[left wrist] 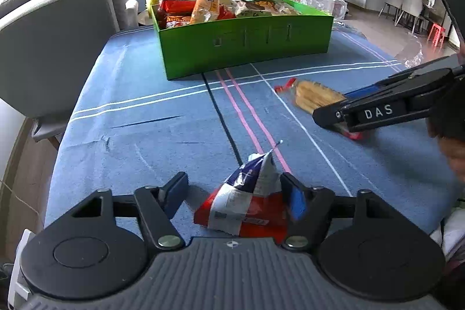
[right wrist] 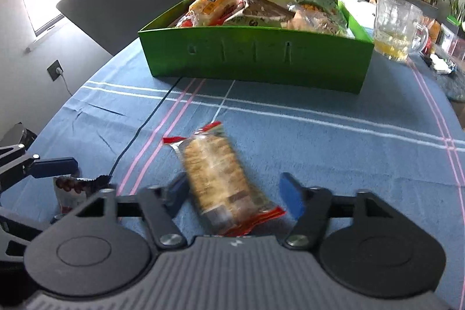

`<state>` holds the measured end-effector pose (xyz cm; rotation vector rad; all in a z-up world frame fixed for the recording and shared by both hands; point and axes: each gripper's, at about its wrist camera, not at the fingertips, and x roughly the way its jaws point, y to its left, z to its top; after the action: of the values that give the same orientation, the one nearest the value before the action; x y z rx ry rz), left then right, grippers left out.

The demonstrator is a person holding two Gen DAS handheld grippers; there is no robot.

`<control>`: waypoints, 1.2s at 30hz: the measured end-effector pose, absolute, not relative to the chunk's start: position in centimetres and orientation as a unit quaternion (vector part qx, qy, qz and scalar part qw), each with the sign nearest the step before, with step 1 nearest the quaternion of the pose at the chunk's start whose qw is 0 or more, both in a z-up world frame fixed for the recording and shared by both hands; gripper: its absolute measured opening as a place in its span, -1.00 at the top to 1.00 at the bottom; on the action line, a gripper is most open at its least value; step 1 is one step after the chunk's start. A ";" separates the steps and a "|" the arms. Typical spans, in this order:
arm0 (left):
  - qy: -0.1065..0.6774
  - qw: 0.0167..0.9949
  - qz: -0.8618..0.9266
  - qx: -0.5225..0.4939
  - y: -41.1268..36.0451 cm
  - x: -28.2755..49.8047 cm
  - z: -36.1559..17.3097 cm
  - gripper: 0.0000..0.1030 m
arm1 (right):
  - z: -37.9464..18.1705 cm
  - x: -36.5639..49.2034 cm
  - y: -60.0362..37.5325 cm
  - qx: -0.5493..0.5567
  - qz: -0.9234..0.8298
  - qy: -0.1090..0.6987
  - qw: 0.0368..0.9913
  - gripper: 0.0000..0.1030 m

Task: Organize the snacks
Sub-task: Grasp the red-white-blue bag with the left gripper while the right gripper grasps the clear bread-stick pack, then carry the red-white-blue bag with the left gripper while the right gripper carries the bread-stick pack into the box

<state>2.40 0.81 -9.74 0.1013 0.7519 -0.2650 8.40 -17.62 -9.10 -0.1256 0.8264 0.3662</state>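
Note:
A small red, white and blue snack bag (left wrist: 247,202) stands crumpled on the blue tablecloth between the fingers of my left gripper (left wrist: 234,193). It touches the right finger, while the left finger stands clear of it, so the gripper is open. A clear pack of golden crackers with red ends (right wrist: 218,173) lies between the fingers of my right gripper (right wrist: 234,192); a gap shows at the right finger, so this gripper is open too. The pack (left wrist: 314,96) also shows in the left wrist view. A green box (left wrist: 247,48) heaped with snack packs sits farther back on the table.
A glass mug (right wrist: 395,28) with a little yellow liquid stands right of the green box (right wrist: 255,63). Grey chairs (left wrist: 58,48) line the table's left side. Crinkled clear plastic (left wrist: 412,54) lies at the right edge. Potted plants stand behind.

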 end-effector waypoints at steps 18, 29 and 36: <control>0.339 0.931 -0.131 0.028 0.7 3.3 -7.7 0.14 | -6.3 7.7 -19.4 0.026 0.181 0.354 0.917 -0.31; 0.309 0.941 -0.135 0.035 0.0 6.5 -4.9 0.14 | -5.1 9.2 -19.4 0.027 0.186 0.340 0.921 -0.31; 0.295 0.946 -0.132 0.038 -0.3 8.6 -3.6 0.14 | -4.4 10.4 -19.8 0.035 0.190 0.327 0.925 -0.31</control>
<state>8.59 -0.25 -3.59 0.0778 0.6000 -0.2689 10.44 -19.80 -4.40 0.0718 0.6715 0.3893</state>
